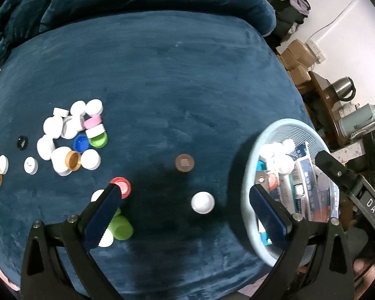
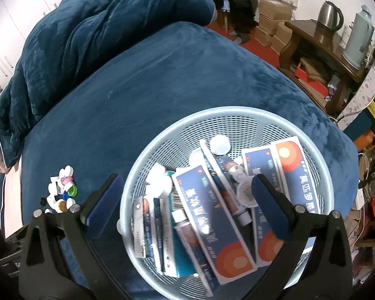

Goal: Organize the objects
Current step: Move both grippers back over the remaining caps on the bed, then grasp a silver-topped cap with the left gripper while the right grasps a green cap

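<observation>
On the blue blanket (image 1: 162, 87), a heap of bottle caps (image 1: 72, 135) lies at ten o'clock. The left gripper (image 1: 185, 190) gapes wide, empty, above a white cap (image 1: 202, 202). At three o'clock, the right gripper (image 2: 187, 182) hangs spread, empty, over the basket (image 2: 162, 135) of medicine boxes (image 2: 207, 210).

Bare blanket (image 1: 162, 87) mid-bed, caps (image 1: 70, 135) crowding left, basket (image 1: 247, 200) seemingly full

White "DAS" runs along the black strap (image 1: 371, 206).
</observation>
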The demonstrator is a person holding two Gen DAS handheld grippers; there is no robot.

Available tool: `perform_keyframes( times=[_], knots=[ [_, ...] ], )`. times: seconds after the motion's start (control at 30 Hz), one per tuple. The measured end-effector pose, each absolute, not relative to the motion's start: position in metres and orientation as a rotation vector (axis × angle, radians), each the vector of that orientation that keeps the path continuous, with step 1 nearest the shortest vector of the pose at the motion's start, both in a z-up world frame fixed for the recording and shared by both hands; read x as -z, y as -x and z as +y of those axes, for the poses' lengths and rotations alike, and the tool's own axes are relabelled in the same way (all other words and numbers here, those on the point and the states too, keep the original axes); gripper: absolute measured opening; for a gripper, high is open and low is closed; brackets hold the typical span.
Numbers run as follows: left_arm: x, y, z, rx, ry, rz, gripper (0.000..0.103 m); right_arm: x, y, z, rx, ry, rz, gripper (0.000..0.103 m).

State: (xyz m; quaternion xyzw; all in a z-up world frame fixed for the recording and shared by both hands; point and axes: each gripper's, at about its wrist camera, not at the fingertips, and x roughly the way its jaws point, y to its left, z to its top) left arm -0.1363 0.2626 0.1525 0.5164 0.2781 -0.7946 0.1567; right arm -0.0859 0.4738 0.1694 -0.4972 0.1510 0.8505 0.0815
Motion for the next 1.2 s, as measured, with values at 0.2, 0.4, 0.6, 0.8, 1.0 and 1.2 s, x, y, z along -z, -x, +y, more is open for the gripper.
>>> perform_keyframes(
  times=[0.2, 0.4, 0.6, 0.8, 1.0, 1.2],
  knots=[
    [-0.149, 0.12, 0.244, 2.236, -1.468, 0.808, 0.102, -0.17, 0.088, 0.46, -2.564, 1.516, 0.409, 0.103],
    [-0.14, 0.103, 0.224, 2.191, -1.462, 0.835, 0.102, -0.169, 0.092, 0.439, -2.597, 1.562, 0.35, 0.103],
    [-0.128, 0.084, 0.207, 2.144, -1.468, 0.873, 0.102, -0.165, 0.099, 0.408, -2.634, 1.634, 0.274, 0.103],
    [-0.115, 0.066, 0.198, 2.108, -1.504, 0.884, 0.102, -0.162, 0.104, 0.378, -2.673, 1.708, 0.16, 0.103],
    [-0.095, 0.048, 0.2, 2.085, -1.579, 0.898, 0.102, -0.156, 0.106, 0.347, -2.703, 1.791, 0.033, 0.103],
    [-0.077, 0.034, 0.204, 2.06, -1.634, 0.903, 0.101, -0.144, 0.105, 0.322, -2.701, 1.929, -0.037, 0.103]
  ],
)
